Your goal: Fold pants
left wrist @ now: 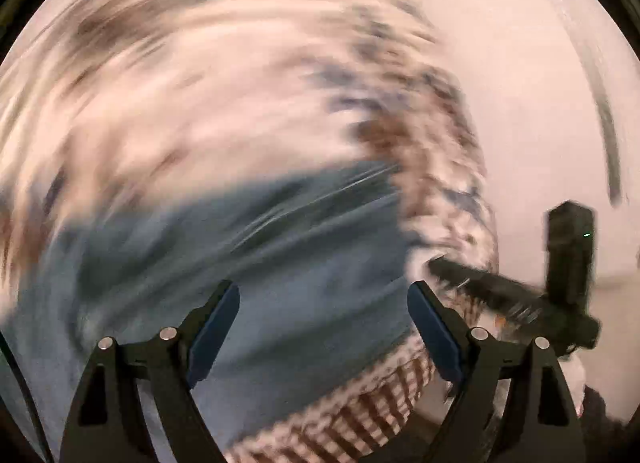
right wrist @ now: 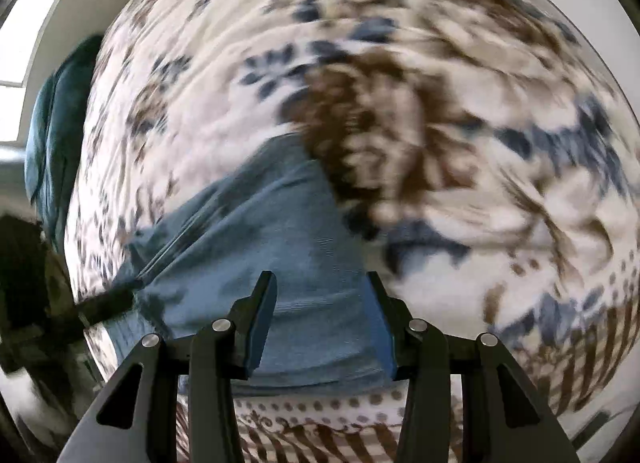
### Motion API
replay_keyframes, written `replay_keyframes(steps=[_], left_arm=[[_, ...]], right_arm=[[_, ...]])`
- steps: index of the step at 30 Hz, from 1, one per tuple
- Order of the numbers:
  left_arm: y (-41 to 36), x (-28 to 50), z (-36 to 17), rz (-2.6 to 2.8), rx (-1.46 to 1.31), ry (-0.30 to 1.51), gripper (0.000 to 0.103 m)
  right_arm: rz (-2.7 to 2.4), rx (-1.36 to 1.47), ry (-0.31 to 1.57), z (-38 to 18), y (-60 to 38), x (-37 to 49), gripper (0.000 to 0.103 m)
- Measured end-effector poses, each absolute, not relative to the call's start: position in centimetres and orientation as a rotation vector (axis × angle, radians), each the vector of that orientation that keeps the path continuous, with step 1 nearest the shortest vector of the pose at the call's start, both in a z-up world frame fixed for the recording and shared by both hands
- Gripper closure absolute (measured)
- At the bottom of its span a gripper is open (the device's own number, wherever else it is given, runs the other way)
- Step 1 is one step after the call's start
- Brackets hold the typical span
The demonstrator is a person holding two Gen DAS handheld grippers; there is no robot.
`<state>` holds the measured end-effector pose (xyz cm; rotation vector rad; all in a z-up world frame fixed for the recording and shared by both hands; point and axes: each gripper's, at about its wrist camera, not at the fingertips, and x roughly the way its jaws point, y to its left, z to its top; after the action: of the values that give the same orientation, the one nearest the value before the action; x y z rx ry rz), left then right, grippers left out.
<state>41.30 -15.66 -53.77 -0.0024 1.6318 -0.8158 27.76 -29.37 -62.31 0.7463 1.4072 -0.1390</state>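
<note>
The blue pants (left wrist: pixel 280 247) lie on a floral bedspread (left wrist: pixel 180 83); both views are smeared by motion. My left gripper (left wrist: pixel 324 287) hangs above the pants, open wide, with nothing between its blue pads. In the right wrist view the pants (right wrist: pixel 248 231) stretch from the lower middle toward the left. My right gripper (right wrist: pixel 321 277) hovers over their near end with its jaws partly apart, the pads clear of the cloth. The right gripper's black body (left wrist: pixel 568 263) shows at the right of the left wrist view, off the pants' right edge.
The bedspread (right wrist: pixel 460 123) has blue and brown flowers and a brown striped border (right wrist: pixel 328 443) at its near edge. Something teal (right wrist: pixel 56 135) stands past the bed's left side, below a bright window (right wrist: pixel 32 43). A pale wall (left wrist: pixel 520 83) lies beyond the bed.
</note>
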Motion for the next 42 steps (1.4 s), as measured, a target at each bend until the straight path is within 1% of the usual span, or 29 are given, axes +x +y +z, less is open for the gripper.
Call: replay_keyframes(steps=[3, 5, 7, 9, 10, 11, 12, 13, 16, 20, 22, 23, 24, 25, 27, 29, 30, 31, 32, 33, 36, 40, 41, 42], left_arm=[[-23.2, 40.6, -54.7, -0.991, 0.290, 1.641, 0.017], [-26.4, 39.0, -55.6, -1.068, 0.527, 1.622, 0.017], [-28.4, 37.2, -56.7, -1.129, 0.732, 1.543, 0.017], [-29.1, 35.8, -58.1, -1.185, 0.853, 1.500, 0.017], [-29.3, 35.1, -59.6, -1.188, 0.924, 1.521, 0.014], [-29.2, 34.6, -61.5, -1.165, 0.987, 1.569, 0.007], [-29.4, 34.3, -62.9, -1.147, 1.019, 1.594, 0.005], [-29.5, 34.1, -63.9, -1.141, 1.022, 1.605, 0.000], [-29.6, 34.3, -65.2, -1.097, 0.984, 1.647, 0.000], [-29.7, 35.1, -65.8, -1.004, 0.919, 1.700, 0.000], [-30.4, 35.1, -66.2, -0.978, 0.957, 1.727, 0.000], [-30.8, 35.4, -66.1, -0.969, 0.948, 1.747, 0.000], [-30.8, 35.8, -65.6, -0.971, 0.924, 1.753, 0.000], [-30.8, 36.2, -65.1, -0.976, 0.896, 1.760, 0.000], [-30.7, 36.9, -63.8, -1.018, 0.859, 1.757, 0.006], [-30.2, 37.6, -62.9, -1.065, 0.846, 1.749, 0.019], [-30.2, 37.8, -62.8, -1.079, 0.845, 1.757, 0.024], [-30.2, 38.3, -63.1, -1.084, 0.853, 1.768, 0.037], [-30.1, 38.9, -63.3, -1.084, 0.853, 1.778, 0.044], [-30.2, 39.8, -63.6, -1.092, 0.850, 1.799, 0.046], [-30.3, 41.3, -63.8, -1.133, 0.817, 1.836, 0.046], [-30.5, 42.0, -64.8, -1.166, 0.808, 1.841, 0.046], [-30.5, 42.0, -64.8, -1.172, 0.814, 1.834, 0.048], [-30.4, 42.1, -64.6, -1.190, 0.830, 1.812, 0.053]], right_arm=[[-0.204, 0.849, 1.385, -63.3, -31.4, 25.3, 0.056], [-0.244, 0.911, 1.368, -64.7, -31.2, 24.2, 0.056], [-0.278, 0.956, 1.356, -65.8, -31.7, 22.6, 0.056], [-0.323, 0.993, 1.339, -66.8, -32.8, 20.9, 0.056], [-0.335, 1.005, 1.336, -67.2, -33.1, 20.3, 0.056], [-0.353, 1.026, 1.334, -67.9, -33.7, 19.5, 0.056], [-0.363, 1.046, 1.334, -68.4, -34.2, 18.8, 0.056], [-0.367, 1.062, 1.337, -69.0, -34.3, 18.5, 0.056], [-0.365, 1.122, 1.340, -70.6, -35.0, 17.5, 0.056], [-0.318, 1.103, 1.382, -72.2, -35.3, 18.0, 0.056], [-0.309, 1.097, 1.402, -72.9, -35.4, 18.6, 0.049], [-0.294, 1.102, 1.405, -73.3, -35.4, 18.9, 0.039], [-0.264, 1.112, 1.408, -73.8, -35.4, 19.2, 0.035], [-0.249, 1.116, 1.410, -74.2, -35.4, 19.6, 0.035], [-0.244, 1.118, 1.403, -74.2, -35.4, 20.0, 0.035], [-0.247, 1.132, 1.372, -74.1, -35.5, 19.7, 0.035], [-0.256, 1.156, 1.336, -73.9, -35.5, 19.1, 0.041], [-0.267, 1.177, 1.300, -73.6, -35.6, 18.4, 0.050], [-0.279, 1.198, 1.264, -73.2, -35.6, 17.7, 0.078], [-0.297, 1.233, 1.220, -72.9, -35.5, 16.9, 0.088], [-0.299, 1.424, 1.078, -72.7, -34.8, 14.3, 0.088], [-0.256, 1.588, 0.947, -72.4, -32.1, 12.8, 0.088], [-0.237, 1.620, 0.915, -72.4, -31.2, 12.7, 0.088], [-0.225, 1.658, 0.882, -72.4, -30.2, 12.5, 0.088]])
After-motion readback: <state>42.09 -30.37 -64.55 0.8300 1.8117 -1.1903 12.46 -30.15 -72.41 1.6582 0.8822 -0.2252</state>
